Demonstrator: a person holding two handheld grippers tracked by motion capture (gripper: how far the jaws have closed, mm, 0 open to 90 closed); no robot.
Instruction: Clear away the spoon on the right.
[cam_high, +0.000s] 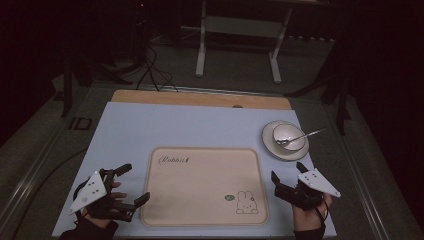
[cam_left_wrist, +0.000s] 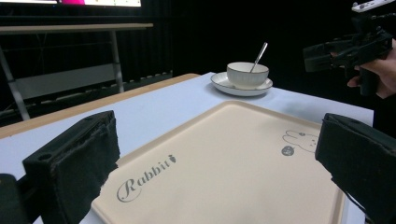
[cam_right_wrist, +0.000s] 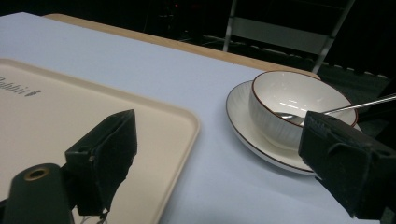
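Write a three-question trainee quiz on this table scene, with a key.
1. True or false: the spoon lies flat on the beige tray.
2. Which gripper is nearer the bowl? A) left gripper B) right gripper
3. What does the bowl stand on?

Key
1. False: the spoon rests in the bowl, its handle leaning out over the rim.
2. B. The right gripper hovers just below the bowl in the high view, jaws open and holding nothing; the left gripper is at the tray's opposite edge, also open.
3. A white saucer, to the right of the tray on the pale blue table cover.
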